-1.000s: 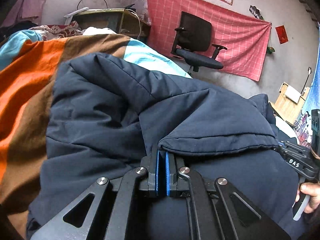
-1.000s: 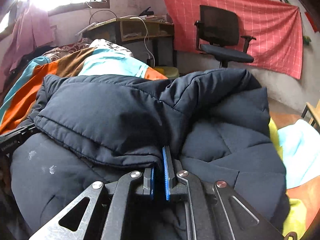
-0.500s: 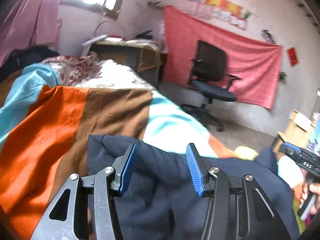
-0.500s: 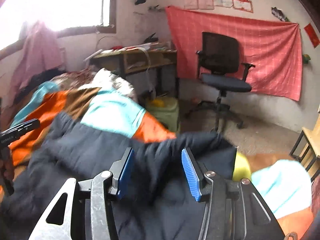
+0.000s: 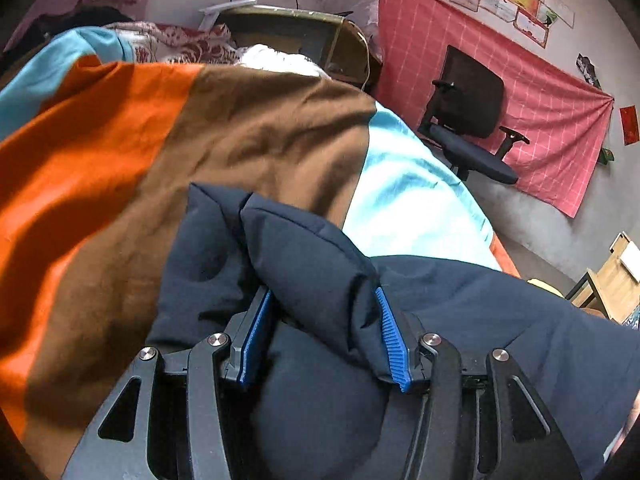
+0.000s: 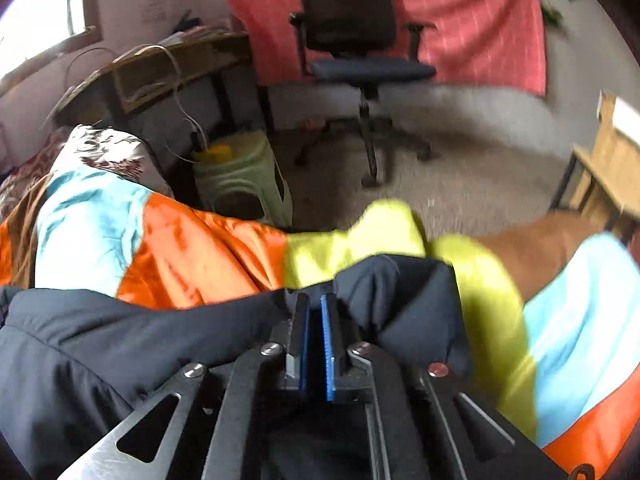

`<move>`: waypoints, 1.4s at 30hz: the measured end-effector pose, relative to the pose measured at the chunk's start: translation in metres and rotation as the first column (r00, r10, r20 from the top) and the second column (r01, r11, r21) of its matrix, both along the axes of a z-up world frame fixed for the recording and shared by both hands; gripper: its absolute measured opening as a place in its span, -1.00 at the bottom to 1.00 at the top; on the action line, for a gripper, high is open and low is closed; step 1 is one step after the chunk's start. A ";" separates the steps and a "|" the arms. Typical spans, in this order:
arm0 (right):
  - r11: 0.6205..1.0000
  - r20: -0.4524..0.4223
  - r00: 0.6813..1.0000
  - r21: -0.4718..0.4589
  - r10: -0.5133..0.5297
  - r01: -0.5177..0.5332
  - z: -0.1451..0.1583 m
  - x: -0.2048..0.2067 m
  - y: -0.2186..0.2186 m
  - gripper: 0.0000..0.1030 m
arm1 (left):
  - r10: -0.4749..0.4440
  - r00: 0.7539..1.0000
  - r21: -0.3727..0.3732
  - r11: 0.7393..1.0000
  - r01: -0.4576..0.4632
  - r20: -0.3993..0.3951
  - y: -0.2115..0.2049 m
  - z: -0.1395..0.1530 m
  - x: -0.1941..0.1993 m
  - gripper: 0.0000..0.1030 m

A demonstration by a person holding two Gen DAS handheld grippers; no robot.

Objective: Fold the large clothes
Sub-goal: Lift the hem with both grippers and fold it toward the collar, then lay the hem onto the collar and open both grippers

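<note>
A dark navy padded jacket [image 5: 460, 304] lies on a bed with a striped orange, brown, light-blue and yellow cover [image 5: 132, 168]. My left gripper [image 5: 324, 300] is open, its blue-padded jaws straddling a puffy fold at the jacket's far edge. In the right wrist view the jacket [image 6: 120, 344] fills the lower left. My right gripper [image 6: 315, 300] has its jaws nearly together at the jacket's far right corner, and a bunch of navy fabric [image 6: 408, 300] sits just right of the fingers. Whether fabric is pinched between the pads is not visible.
A black office chair [image 6: 360, 48] stands on the floor before a red checked wall cloth [image 5: 540, 92]. A cluttered desk [image 6: 160, 76] and a green plastic stool [image 6: 244, 176] stand beside the bed. A wooden table [image 6: 608, 160] is at the right.
One second ago both grippers were shut on the jacket, then both opened and lifted. Now the left has dropped, open, over a fold; the right has closed at the jacket's right corner.
</note>
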State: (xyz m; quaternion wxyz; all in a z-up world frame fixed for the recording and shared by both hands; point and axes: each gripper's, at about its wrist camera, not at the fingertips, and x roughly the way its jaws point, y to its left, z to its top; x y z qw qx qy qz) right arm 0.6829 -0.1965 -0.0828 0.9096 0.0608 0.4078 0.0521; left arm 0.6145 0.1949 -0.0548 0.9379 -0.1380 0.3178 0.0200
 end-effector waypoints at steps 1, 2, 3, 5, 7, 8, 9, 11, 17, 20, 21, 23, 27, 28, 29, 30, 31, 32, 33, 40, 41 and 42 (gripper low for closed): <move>1.000 -0.018 1.000 0.014 -0.004 0.005 -0.007 0.001 -0.002 -0.98 | 0.000 1.000 0.003 1.000 0.000 -0.003 -0.001 0.000 0.001 -0.09; 1.000 -0.025 1.000 0.020 -0.009 0.009 -0.010 -0.001 -0.005 -0.98 | 0.000 1.000 0.005 1.000 0.000 -0.005 -0.002 0.002 0.000 -0.09; 1.000 -0.037 0.999 0.019 -0.009 0.010 -0.014 0.000 -0.005 -0.98 | 0.000 1.000 0.001 1.000 0.000 -0.007 -0.001 0.005 0.000 -0.09; 1.000 -0.044 0.999 0.007 -0.006 0.007 -0.013 -0.001 -0.002 -0.98 | 0.009 1.000 -0.009 1.000 -0.009 -0.001 -0.001 0.013 -0.002 -0.09; 1.000 -0.015 1.000 0.016 0.002 -0.002 -0.003 -0.006 -0.005 -0.96 | -0.002 0.998 -0.032 0.999 0.004 0.060 -0.002 0.031 -0.012 -0.10; 1.000 0.001 1.000 0.022 0.007 -0.007 0.004 -0.009 -0.005 -0.91 | -0.011 0.995 -0.041 0.999 0.015 0.096 -0.004 0.040 -0.017 -0.10; 0.999 0.047 0.999 0.038 0.026 -0.028 0.019 -0.018 -0.006 -0.84 | -0.034 0.991 -0.053 0.998 0.041 0.133 -0.008 0.049 -0.024 -0.10; 0.993 0.124 0.989 0.076 0.083 -0.093 0.046 -0.033 0.000 -0.84 | -0.116 0.977 -0.068 0.989 0.129 0.178 -0.023 0.062 -0.031 -0.10; 0.933 0.147 0.934 0.107 0.326 -0.343 0.073 -0.071 0.046 -0.84 | -0.455 0.883 -0.046 0.886 0.462 0.112 -0.084 0.059 -0.045 -0.10; 0.905 0.115 0.909 0.106 0.400 -0.412 0.065 -0.090 0.066 -0.84 | -0.524 0.851 -0.028 0.851 0.525 0.038 -0.097 0.040 -0.049 -0.10; 0.901 0.112 0.903 0.095 0.414 -0.424 0.063 -0.097 0.069 -0.84 | -0.529 0.849 -0.011 0.848 0.529 0.012 -0.101 0.034 -0.050 -0.10; 0.895 0.102 0.894 0.059 0.435 -0.442 0.057 -0.107 0.074 -0.84 | -0.535 0.844 0.041 0.843 0.536 -0.041 -0.106 0.019 -0.051 -0.10; 0.887 0.061 0.885 -0.001 0.461 -0.462 0.034 -0.113 0.077 -0.89 | -0.528 0.846 0.087 0.842 0.533 -0.075 -0.113 0.001 -0.049 -0.10; 0.887 0.058 0.885 -0.016 0.461 -0.461 0.027 -0.114 0.079 -0.90 | -0.523 0.848 0.118 0.840 0.530 -0.085 -0.119 -0.003 -0.049 -0.10; 0.887 0.056 0.886 -0.025 0.461 -0.460 0.021 -0.114 0.080 -0.90 | -0.521 0.849 0.147 0.836 0.528 -0.086 -0.123 -0.007 -0.049 -0.10; 0.889 0.055 0.887 -0.028 0.458 -0.457 0.017 -0.111 0.081 -0.90 | -0.518 0.852 0.182 0.832 0.523 -0.082 -0.125 -0.012 -0.047 -0.10; 0.894 0.056 0.892 -0.027 0.449 -0.448 0.011 -0.107 0.084 -0.90 | -0.511 0.857 0.205 0.833 0.514 -0.074 -0.128 -0.019 -0.046 -0.09; 0.899 0.062 0.897 -0.027 0.438 -0.437 0.005 -0.107 0.085 -0.90 | -0.507 0.860 0.212 0.835 0.508 -0.064 -0.126 -0.022 -0.045 -0.09; 0.905 0.075 0.902 -0.030 0.425 -0.424 0.000 -0.106 0.088 -0.90 | -0.504 0.862 0.215 0.838 0.501 -0.044 -0.125 -0.027 -0.046 -0.09; 0.920 0.143 0.909 -0.063 0.392 -0.387 -0.017 -0.108 0.094 -0.90 | -0.505 0.863 0.222 0.844 0.489 0.019 -0.121 -0.047 -0.050 -0.09; 0.921 0.148 0.909 -0.065 0.391 -0.385 -0.019 -0.107 0.094 -0.90 | -0.505 0.863 0.221 0.844 0.489 0.020 -0.121 -0.048 -0.049 -0.09; 0.922 0.151 0.910 -0.057 0.387 -0.382 -0.022 -0.105 0.093 -0.91 | -0.504 0.863 0.222 0.844 0.487 0.022 -0.122 -0.048 -0.048 -0.09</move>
